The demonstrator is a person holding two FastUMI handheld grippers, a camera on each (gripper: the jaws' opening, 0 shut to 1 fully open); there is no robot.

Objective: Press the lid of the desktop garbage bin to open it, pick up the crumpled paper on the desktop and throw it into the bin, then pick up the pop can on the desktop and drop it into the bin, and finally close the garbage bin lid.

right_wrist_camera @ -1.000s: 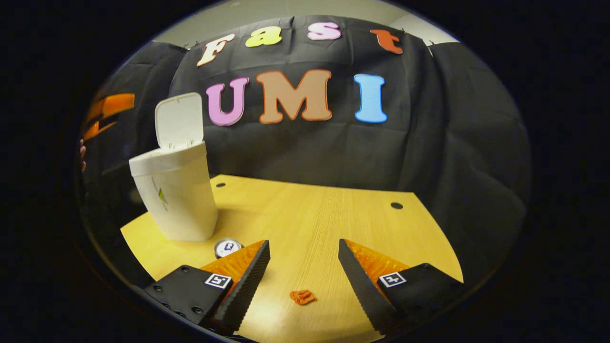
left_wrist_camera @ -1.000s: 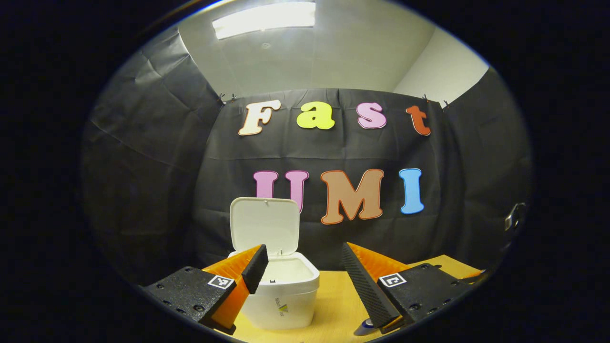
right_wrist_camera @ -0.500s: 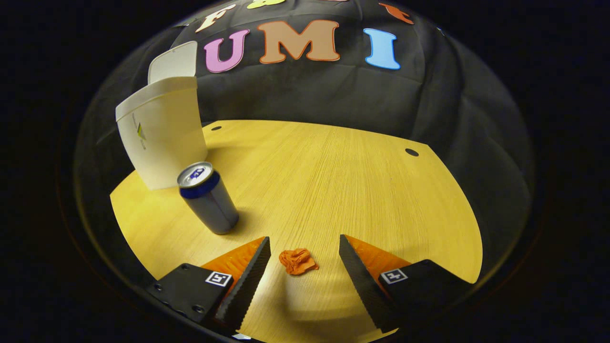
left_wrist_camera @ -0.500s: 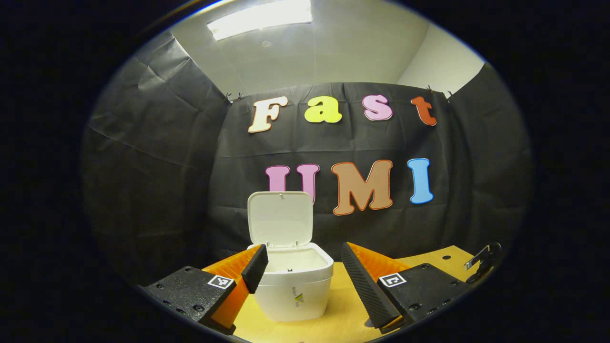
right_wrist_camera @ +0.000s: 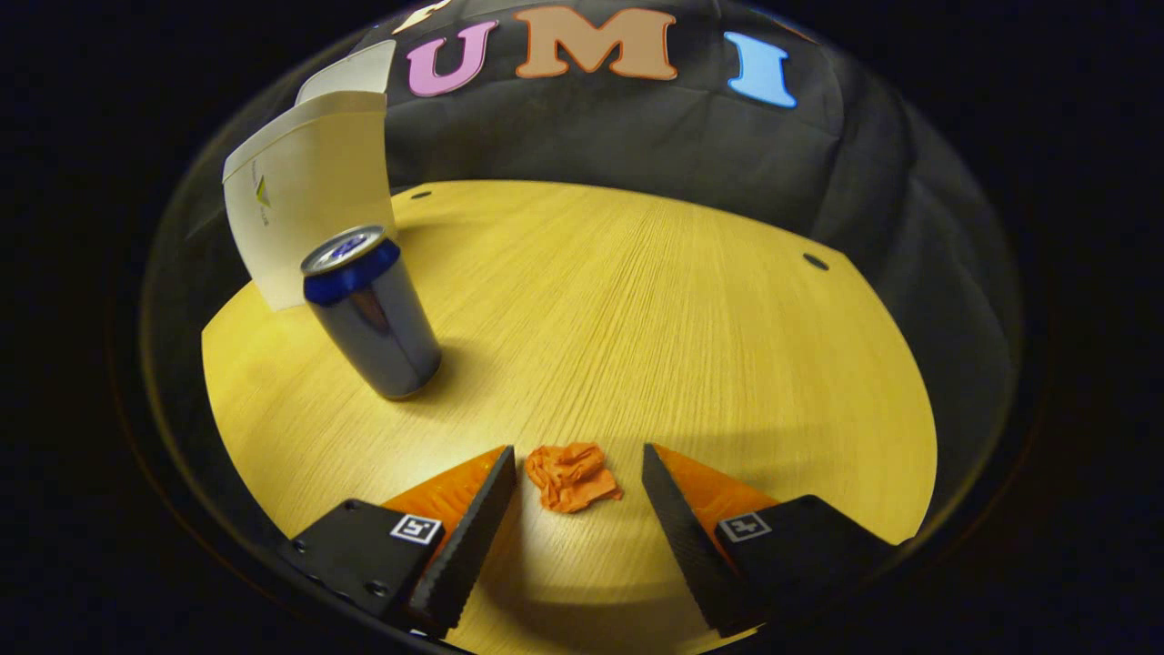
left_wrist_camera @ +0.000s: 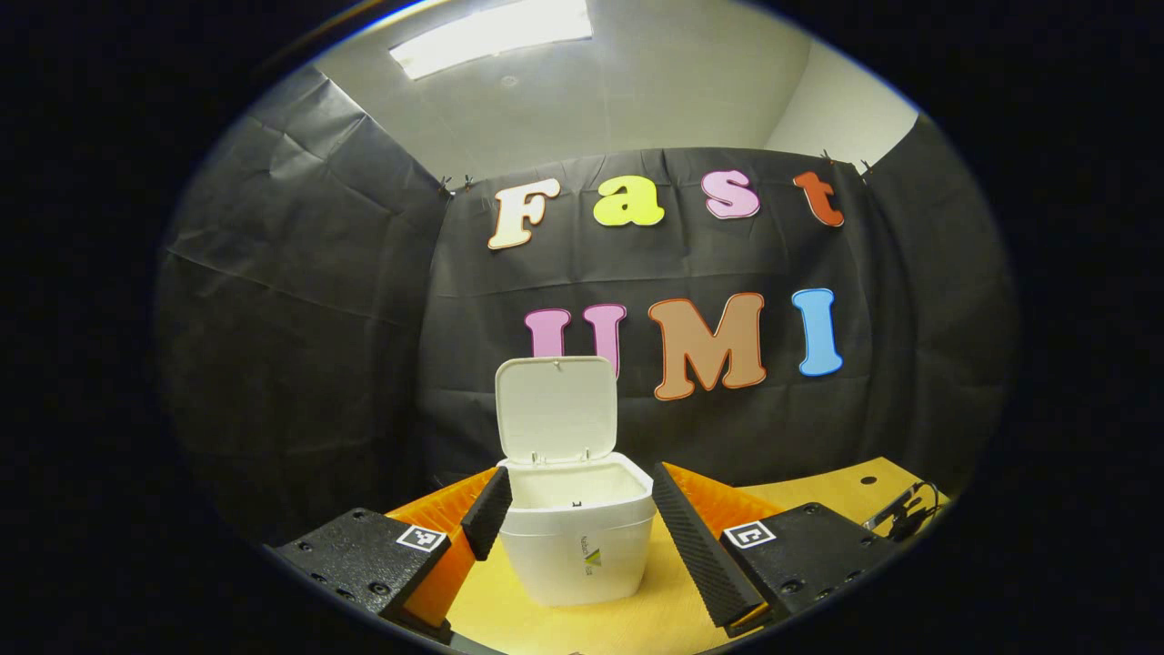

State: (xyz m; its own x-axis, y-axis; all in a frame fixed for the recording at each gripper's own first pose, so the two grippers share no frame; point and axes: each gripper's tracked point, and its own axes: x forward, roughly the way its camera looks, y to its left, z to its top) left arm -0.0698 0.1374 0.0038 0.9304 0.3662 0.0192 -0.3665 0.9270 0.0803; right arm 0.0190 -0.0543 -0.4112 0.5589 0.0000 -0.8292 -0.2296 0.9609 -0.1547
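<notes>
The right claw (right_wrist_camera: pixel 575 505) has come down closer to the tabletop (right_wrist_camera: pixel 691 309) since a second ago, and the paper (right_wrist_camera: pixel 571 476) now lies between its spread fingers, touching neither, near the tabletop's front edge. Farther off and to the left the can (right_wrist_camera: pixel 373 314) stands upright, just in front of the bin (right_wrist_camera: pixel 305 196) by the tabletop's far left edge. In the left gripper view, the left claw (left_wrist_camera: pixel 582 523) is spread, empty, facing the bin (left_wrist_camera: pixel 579 541), whose lid (left_wrist_camera: pixel 556 409) stands open.
</notes>
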